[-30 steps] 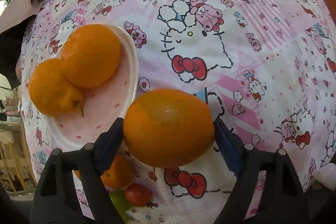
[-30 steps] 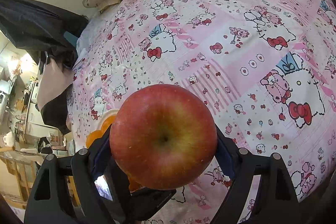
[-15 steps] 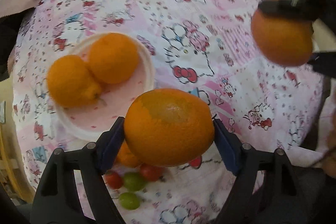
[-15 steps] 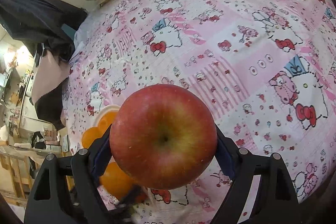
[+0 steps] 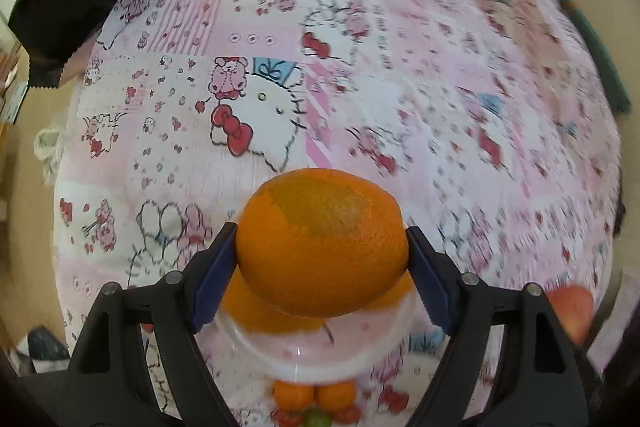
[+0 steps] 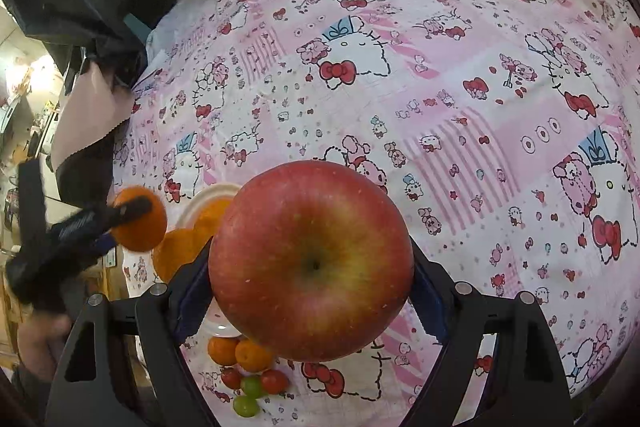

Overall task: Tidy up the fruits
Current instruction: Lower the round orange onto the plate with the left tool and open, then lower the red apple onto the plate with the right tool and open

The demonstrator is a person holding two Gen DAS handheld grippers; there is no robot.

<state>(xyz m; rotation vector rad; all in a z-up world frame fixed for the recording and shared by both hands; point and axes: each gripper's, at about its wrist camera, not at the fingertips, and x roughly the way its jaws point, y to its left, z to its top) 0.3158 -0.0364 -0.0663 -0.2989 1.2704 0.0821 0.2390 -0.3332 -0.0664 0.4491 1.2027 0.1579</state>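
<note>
The left hand-held gripper (image 5: 322, 257), clamping the big round orange (image 5: 322, 243), is swinging over the white plate (image 5: 320, 357) of oranges, likely releasing next. The right hand-held gripper (image 6: 311, 267) is gripping the red apple (image 6: 311, 261), hanging clear.

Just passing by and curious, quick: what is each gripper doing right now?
Left gripper: closed on an orange, above the white plate.
Right gripper: closed on a red apple.

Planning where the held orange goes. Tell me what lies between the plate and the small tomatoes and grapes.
Two small mandarins side by side, directly between the plate and the tomatoes and grapes, clearest in the right wrist view.
</note>
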